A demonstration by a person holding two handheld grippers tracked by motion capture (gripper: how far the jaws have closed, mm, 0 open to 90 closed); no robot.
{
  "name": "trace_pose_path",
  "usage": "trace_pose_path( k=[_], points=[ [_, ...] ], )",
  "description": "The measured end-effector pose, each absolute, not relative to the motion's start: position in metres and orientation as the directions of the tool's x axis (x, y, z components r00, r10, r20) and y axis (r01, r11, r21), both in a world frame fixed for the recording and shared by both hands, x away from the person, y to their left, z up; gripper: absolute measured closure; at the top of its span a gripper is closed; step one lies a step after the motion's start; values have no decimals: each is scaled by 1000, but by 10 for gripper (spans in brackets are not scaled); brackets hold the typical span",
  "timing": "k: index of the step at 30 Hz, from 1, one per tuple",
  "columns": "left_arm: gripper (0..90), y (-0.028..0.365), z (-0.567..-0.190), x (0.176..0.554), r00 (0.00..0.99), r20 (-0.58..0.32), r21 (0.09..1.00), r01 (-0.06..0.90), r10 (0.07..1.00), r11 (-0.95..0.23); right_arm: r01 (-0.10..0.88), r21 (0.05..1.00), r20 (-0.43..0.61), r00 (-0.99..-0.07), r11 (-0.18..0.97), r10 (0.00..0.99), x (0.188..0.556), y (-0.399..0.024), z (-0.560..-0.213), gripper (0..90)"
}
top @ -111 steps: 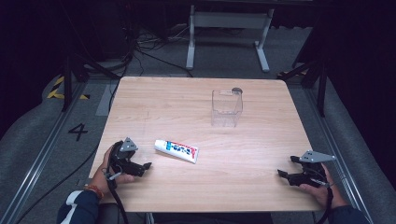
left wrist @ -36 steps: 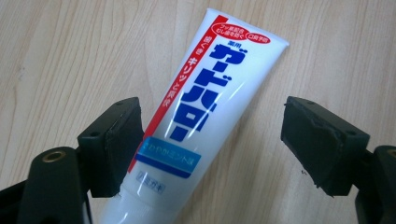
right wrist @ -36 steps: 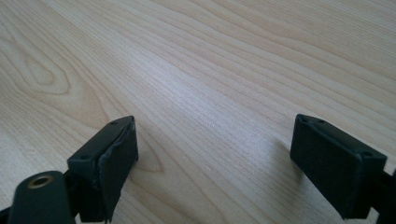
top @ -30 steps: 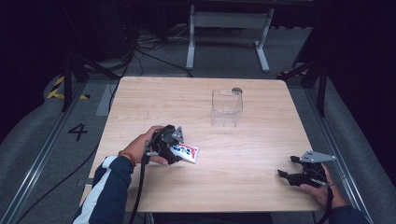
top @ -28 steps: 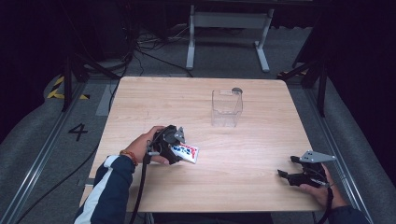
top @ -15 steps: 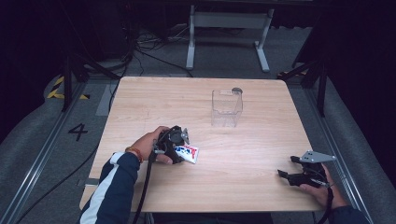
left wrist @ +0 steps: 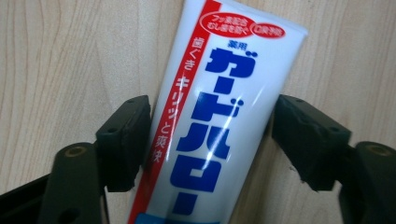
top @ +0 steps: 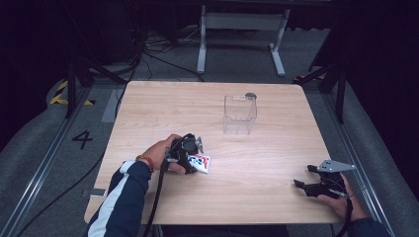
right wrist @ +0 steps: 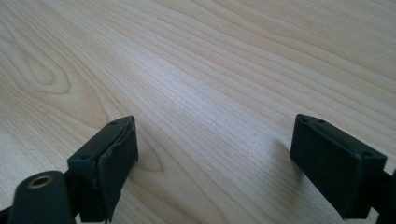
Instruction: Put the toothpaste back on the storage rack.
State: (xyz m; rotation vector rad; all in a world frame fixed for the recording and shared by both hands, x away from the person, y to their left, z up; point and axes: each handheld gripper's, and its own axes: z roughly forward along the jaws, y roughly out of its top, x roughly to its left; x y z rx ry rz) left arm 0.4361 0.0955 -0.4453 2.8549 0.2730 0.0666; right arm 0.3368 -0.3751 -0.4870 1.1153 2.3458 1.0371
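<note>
Pale wood-grain table (top: 276, 148) sits under a fixed overhead camera, with dark floor and cables around it. A person reaches in from the near edge holding 2 two-jaw tongs.

Near the left-centre of the table lies a toothpaste tube (top: 200, 163), white with a red stripe and blue Japanese lettering. The left gripper (left wrist: 210, 140) is down over it, jaws spread on either side of the tube. In the left gripper view the left jaw sits right at the tube's red edge and the right jaw just beside its white edge; whether either pad truly presses it cannot be told, and the tube shows no squeeze. The jaws read as apart, bracketing rather than clamping.

The right gripper (top: 321, 185) rests at the near right corner, well apart from everything, jaws wide and holding nothing; bare wood lies between them (right wrist: 212, 149).

A clear plastic container (top: 239, 114) stands upright toward the far centre, a small dark object (top: 250, 96) at its far rim, too small to identify.

Handling, as a judgement: the tube looks light, soft-walled and glossy, so it may slip or dent. Gripping across its width near the middle seems sensible, with modest pressure.

Hidden or unclear: the tube's cap end is cut off in the close view and covered by the hand (top: 160, 152) and gripper from above. How full the tube is cannot be seen.
</note>
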Motion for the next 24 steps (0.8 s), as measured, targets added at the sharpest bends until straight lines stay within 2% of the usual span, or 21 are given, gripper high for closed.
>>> trace_pose_path(
  k=[3, 15, 24],
  points=[
    [418, 95, -443, 434, 981, 25, 255, 182, 195, -950, 525, 737, 4, -634, 426, 774, 337, -375, -487, 153],
    [471, 90, -441, 430, 982, 52, 221, 166, 182, -961, 523, 737, 3, -636, 428, 772, 337, -375, -487, 153],
    [545, 93, -434, 429, 984, 72, 175, 149, 163, -973, 523, 737, 3, -636, 428, 772, 337, -375, -487, 153]
  ],
)
